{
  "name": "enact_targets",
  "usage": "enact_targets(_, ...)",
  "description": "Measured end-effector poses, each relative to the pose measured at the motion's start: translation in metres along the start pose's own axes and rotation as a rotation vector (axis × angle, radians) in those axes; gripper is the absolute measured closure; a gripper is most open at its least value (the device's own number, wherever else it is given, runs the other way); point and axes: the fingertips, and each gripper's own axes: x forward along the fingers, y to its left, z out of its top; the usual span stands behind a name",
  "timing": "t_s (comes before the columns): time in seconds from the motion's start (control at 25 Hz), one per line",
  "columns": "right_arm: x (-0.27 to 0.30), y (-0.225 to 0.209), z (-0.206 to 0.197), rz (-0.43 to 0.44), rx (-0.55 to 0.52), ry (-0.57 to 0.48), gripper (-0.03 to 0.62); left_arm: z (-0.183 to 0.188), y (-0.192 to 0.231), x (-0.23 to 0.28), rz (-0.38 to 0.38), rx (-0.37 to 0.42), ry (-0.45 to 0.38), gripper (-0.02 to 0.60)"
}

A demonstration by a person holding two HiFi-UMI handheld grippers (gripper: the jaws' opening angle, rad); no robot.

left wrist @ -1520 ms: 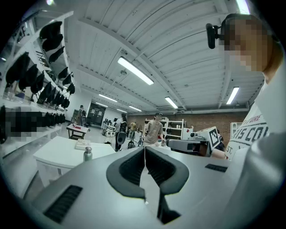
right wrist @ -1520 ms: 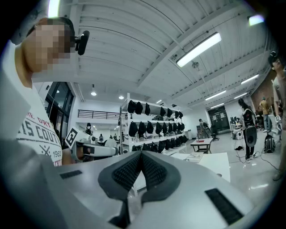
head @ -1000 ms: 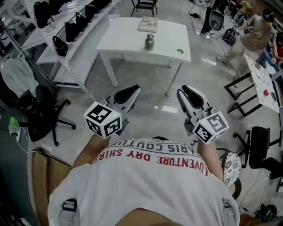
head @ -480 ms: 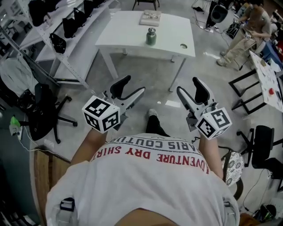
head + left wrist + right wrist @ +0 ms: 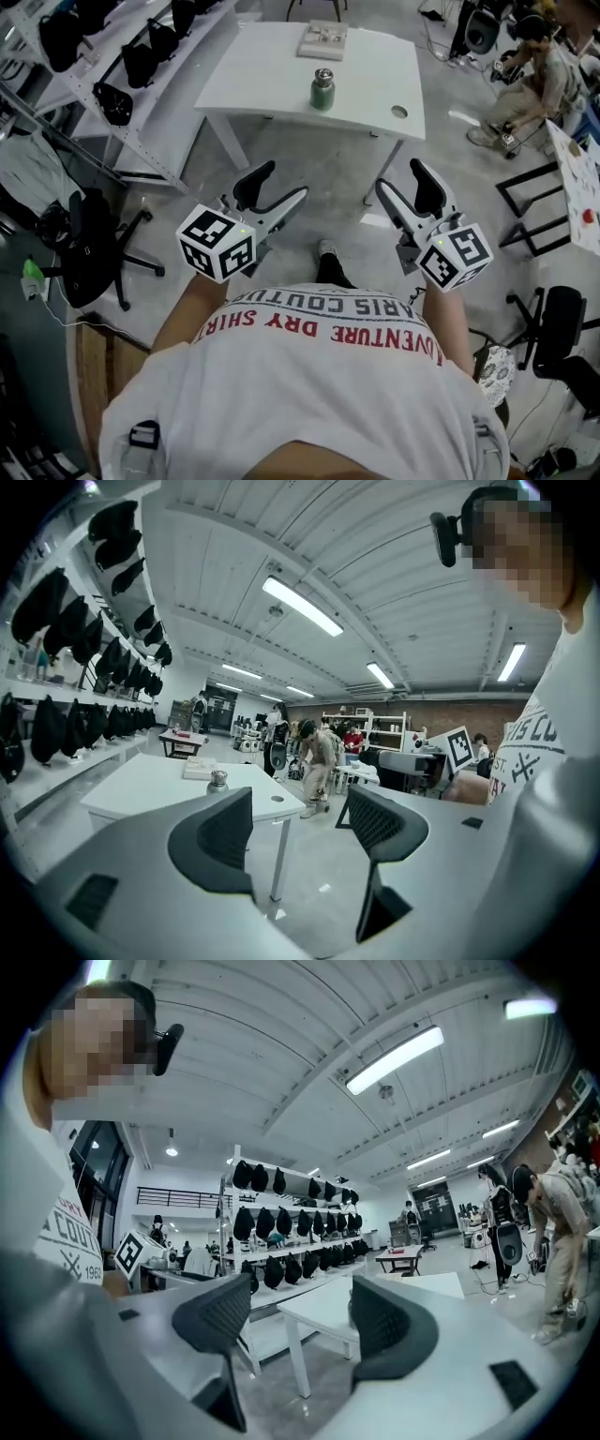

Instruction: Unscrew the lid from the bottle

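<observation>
Ahead, the bottle (image 5: pixel 322 89) stands upright on the white table (image 5: pixel 272 75), lid (image 5: pixel 323 74) on (well apart from both grippers). The left gripper (image 5: pixel 278 185) and right gripper (image 5: pixel 403 181) have just been opening, jaws wide, nothing between. Best approach level: one clamps the body, the other squares onto the lid.

The left hand-held gripper (image 5: pixel 300 825), empty jaws just opened wider, faces what seems a distant bottle (image 5: pixel 218 781).

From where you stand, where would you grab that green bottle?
Probably the left hand-held gripper level across the round body of the green bottle, from the near edge of the white table, since it stands upright in the open; the right hand-held gripper on the silver lid on top.
</observation>
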Motion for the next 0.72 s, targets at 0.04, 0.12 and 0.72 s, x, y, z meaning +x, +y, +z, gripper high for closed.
enact_targets(0.04, 0.009, -0.010, 0.000, 0.008, 0.006, 0.006, 0.275, 0.002, 0.007, 0.010, 0.002, -0.005, 0.007, 0.259)
enact_targets(0.12, 0.027, -0.029, 0.001, 0.033, 0.020, 0.020, 0.275, 0.004, 0.019, 0.031, 0.002, -0.013, 0.027, 0.253)
enact_targets(0.72, 0.167, -0.162, -0.024, 0.159, 0.081, 0.155, 0.272, 0.000, 0.149, 0.184, 0.101, 0.023, 0.127, 0.227)
